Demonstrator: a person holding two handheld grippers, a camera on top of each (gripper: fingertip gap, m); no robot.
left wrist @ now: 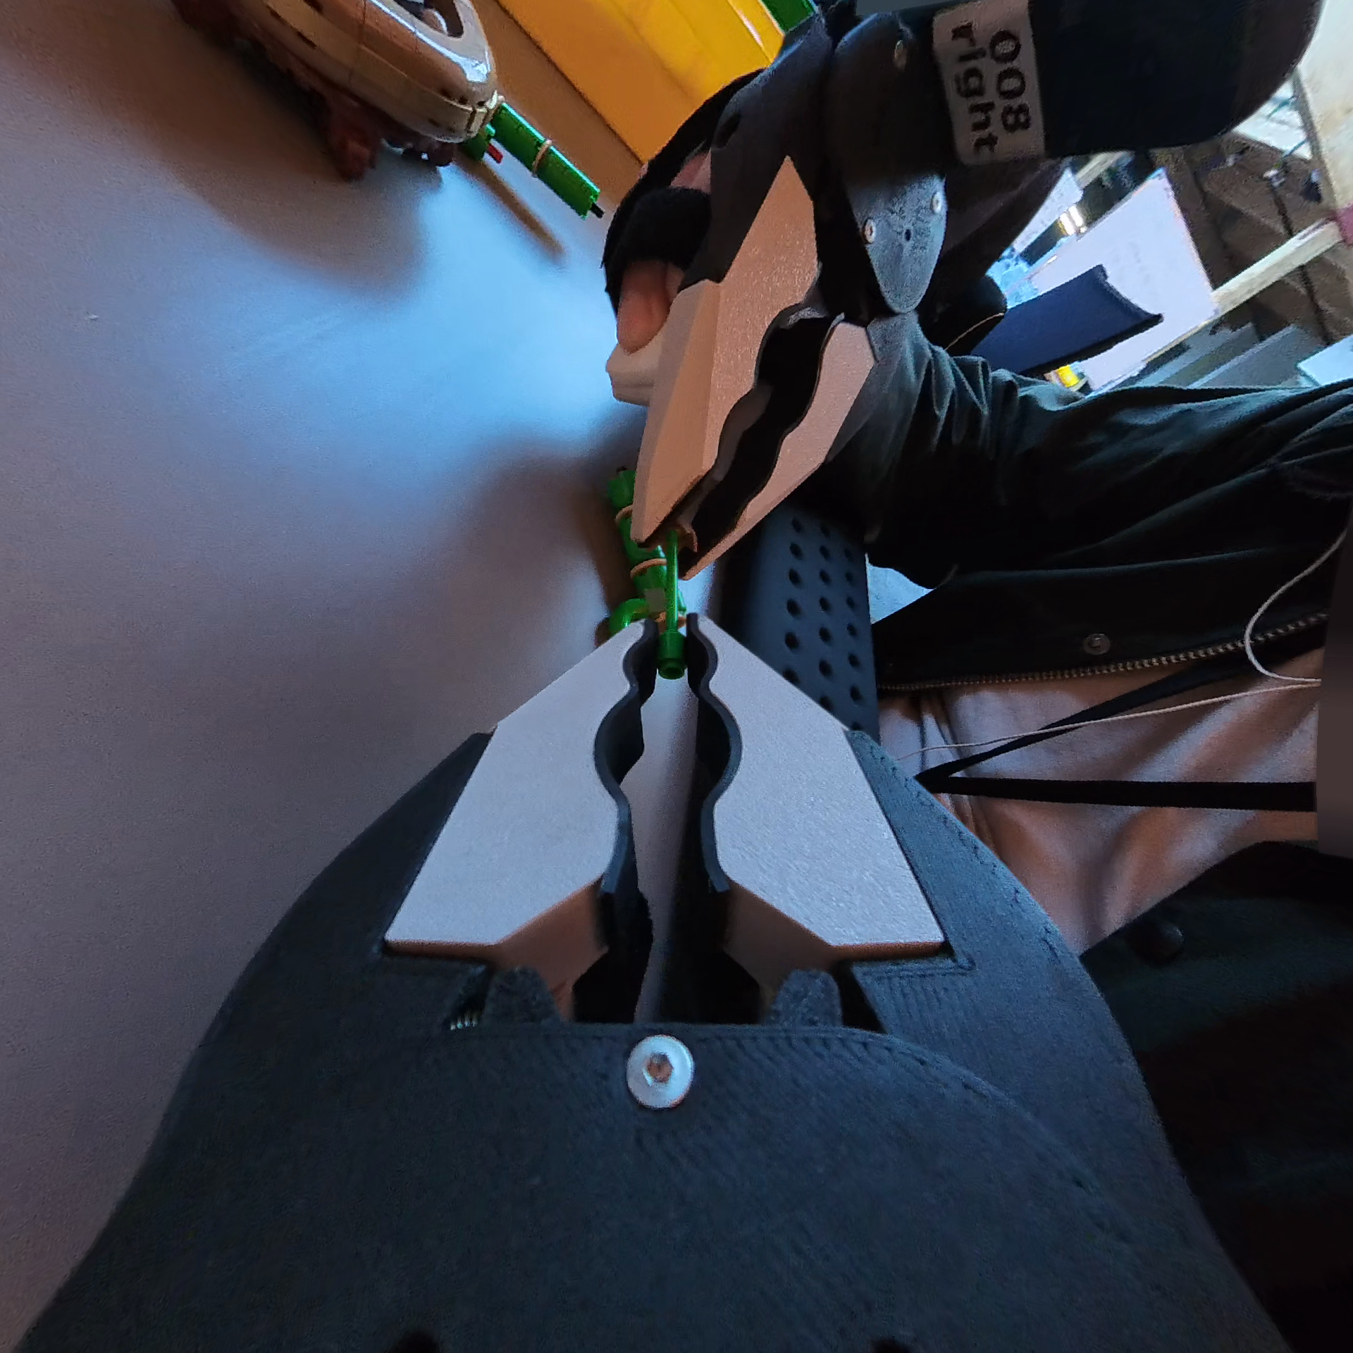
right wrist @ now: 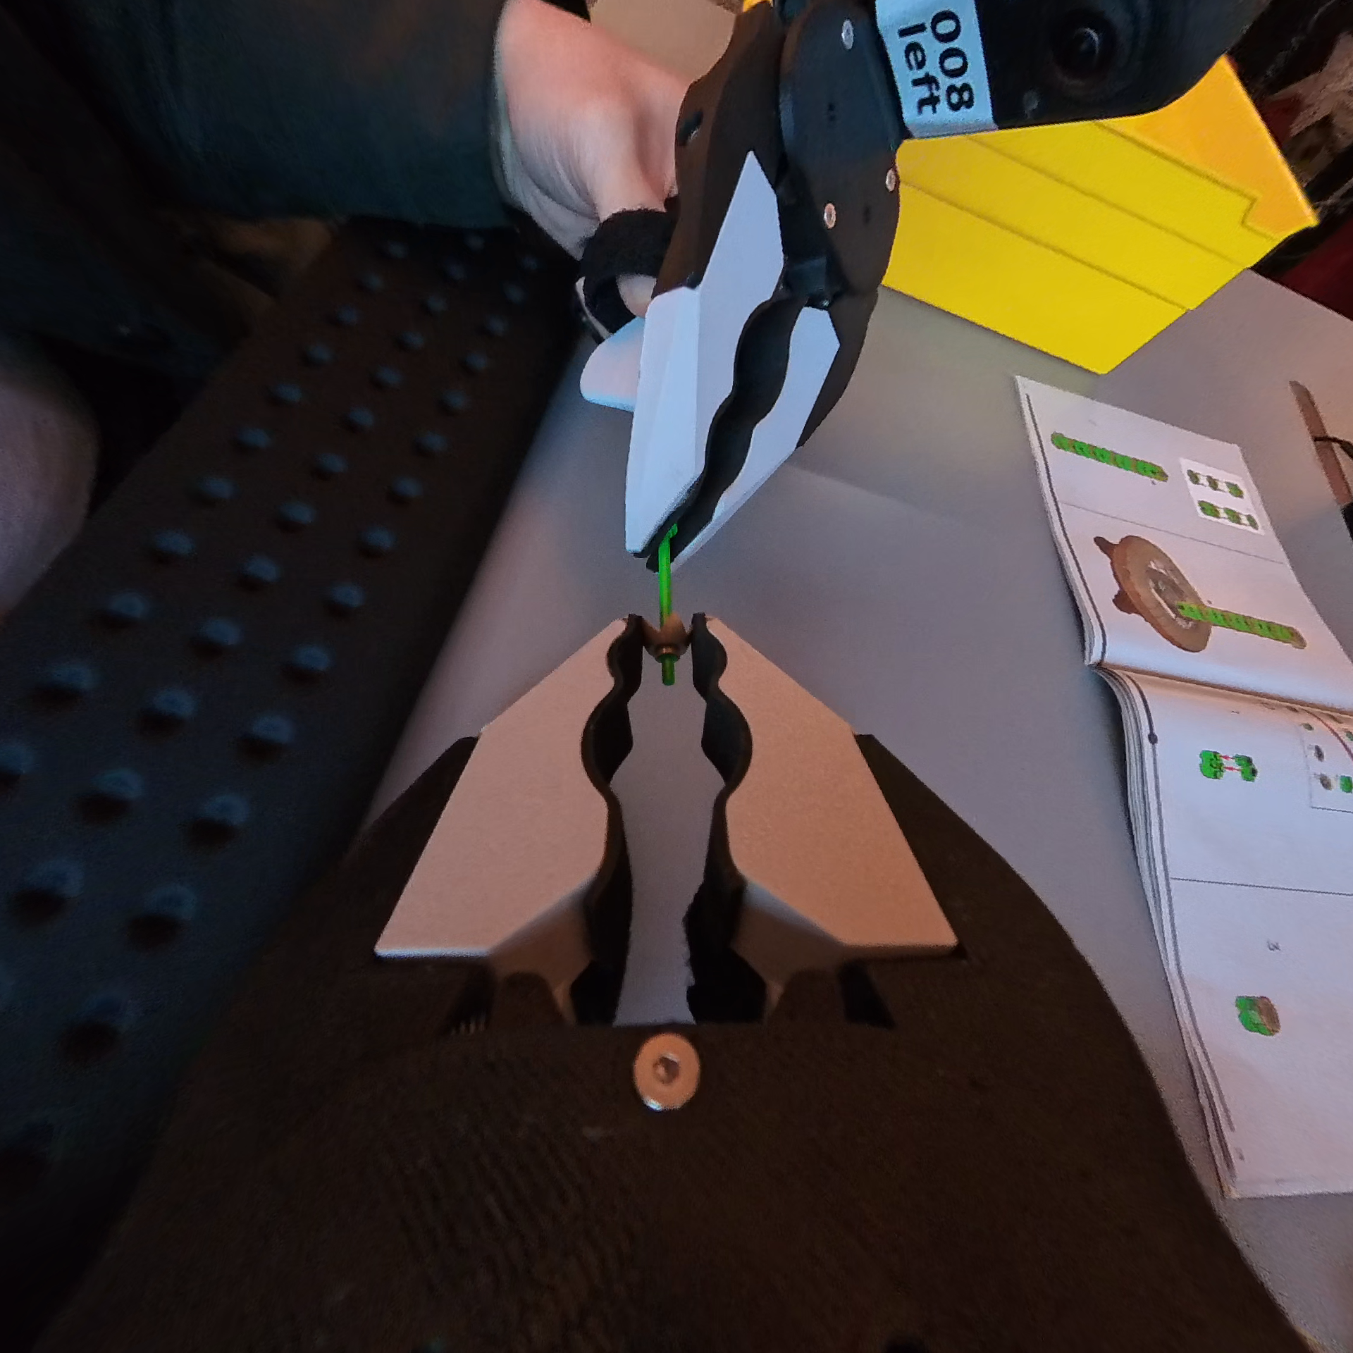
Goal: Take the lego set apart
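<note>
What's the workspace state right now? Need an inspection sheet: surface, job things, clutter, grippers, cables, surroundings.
Surface: grey table, bare in the middle.
Job's things: thin green rod spans between both grippers; a small tan piece sits on it at the right gripper's tips. A green part with elastic bands sits by the rod. Tan and brown model with a green stem at the far edge.
Clutter: open instruction booklet; yellow box.
Grippers: left gripper shut on the rod; right gripper shut on the tan piece.
Cables: thin cord across the person's lap.
Surroundings: black perforated chair.
</note>
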